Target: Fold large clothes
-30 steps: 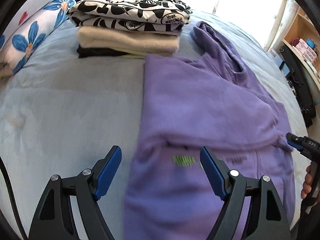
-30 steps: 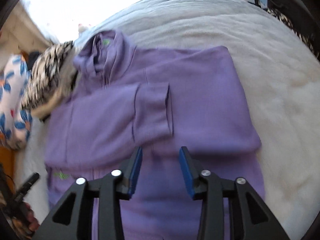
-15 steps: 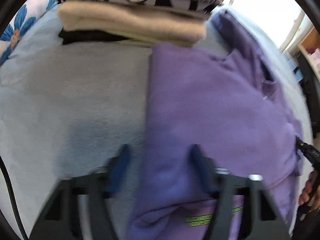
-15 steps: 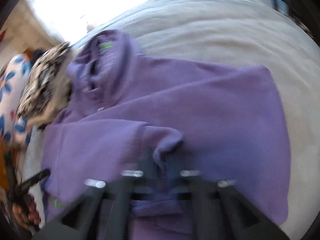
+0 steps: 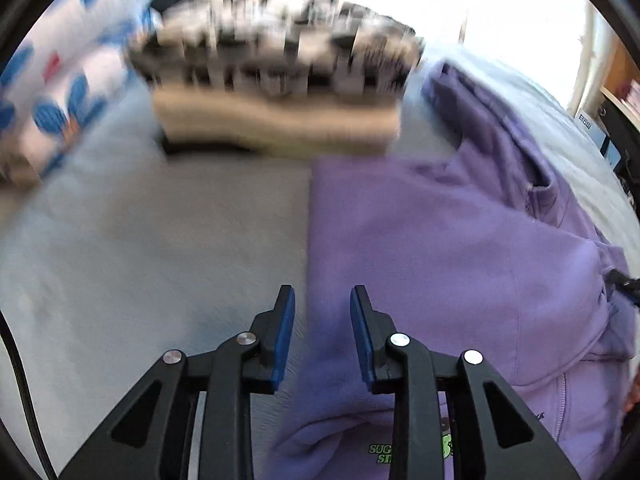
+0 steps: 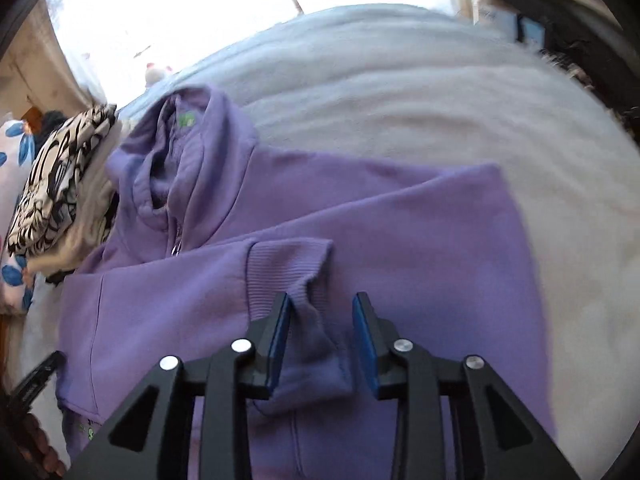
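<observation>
The left gripper [image 5: 322, 300] has just been closing; its blue pads stand a little apart, straddling the left folded edge of the purple hoodie [image 5: 460, 264] without pinching it. The right gripper [image 6: 320, 308] has just been opening, and a raised ridge of the hoodie's ribbed cuff [image 6: 288, 268] sits loose between its pads, touching the left one only. The hoodie lies flat on a pale grey bedspread [image 5: 140, 260], sleeve folded across its front, hood toward the far side. A stack of folded clothes [image 5: 280, 92] sits beyond it at far left. To fold cleanly, both grippers probably need a firm hold on matching near corners before lifting together.
</observation>
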A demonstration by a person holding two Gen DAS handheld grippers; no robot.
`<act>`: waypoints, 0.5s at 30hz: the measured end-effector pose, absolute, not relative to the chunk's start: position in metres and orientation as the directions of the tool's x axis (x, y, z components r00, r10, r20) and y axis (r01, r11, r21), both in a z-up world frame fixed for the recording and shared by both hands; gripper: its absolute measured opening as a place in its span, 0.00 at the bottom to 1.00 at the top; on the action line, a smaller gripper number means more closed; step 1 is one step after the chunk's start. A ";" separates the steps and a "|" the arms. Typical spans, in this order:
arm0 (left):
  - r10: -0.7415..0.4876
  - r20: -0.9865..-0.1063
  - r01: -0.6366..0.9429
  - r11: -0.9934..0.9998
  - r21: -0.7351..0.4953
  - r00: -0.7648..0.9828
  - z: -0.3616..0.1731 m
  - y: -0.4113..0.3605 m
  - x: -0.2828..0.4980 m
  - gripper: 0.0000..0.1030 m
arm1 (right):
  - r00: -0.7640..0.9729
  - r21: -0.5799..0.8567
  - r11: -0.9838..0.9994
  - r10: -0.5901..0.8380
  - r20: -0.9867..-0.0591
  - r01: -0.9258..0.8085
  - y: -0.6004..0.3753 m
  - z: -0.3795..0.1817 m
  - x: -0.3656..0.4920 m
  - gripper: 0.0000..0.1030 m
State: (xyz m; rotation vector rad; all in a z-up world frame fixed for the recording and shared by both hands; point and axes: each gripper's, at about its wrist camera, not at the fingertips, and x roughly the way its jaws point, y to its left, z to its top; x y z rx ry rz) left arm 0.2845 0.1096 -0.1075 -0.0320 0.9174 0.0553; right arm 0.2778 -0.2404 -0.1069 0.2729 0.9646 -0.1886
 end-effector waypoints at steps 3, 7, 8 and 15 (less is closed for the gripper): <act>-0.010 -0.725 0.007 1.000 -0.008 0.688 -0.080 0.092 0.270 0.32 | 0.594 0.125 0.959 -0.054 -0.802 0.255 -0.230 -0.090 0.266 0.34; -0.123 -0.772 0.106 0.992 -0.073 0.623 -0.078 0.053 0.275 0.34 | 0.569 0.221 0.969 0.120 -0.813 0.111 -0.187 -0.088 0.269 0.34; -0.155 -0.790 0.118 0.988 -0.105 0.594 -0.081 0.048 0.276 0.34 | 0.566 0.227 0.970 0.139 -0.813 0.087 -0.178 -0.089 0.270 0.34; -0.177 -0.866 0.096 0.984 -0.149 0.468 -0.134 0.015 0.285 0.37 | 0.481 0.210 0.975 0.220 -0.849 -0.076 -0.113 -0.121 0.278 0.34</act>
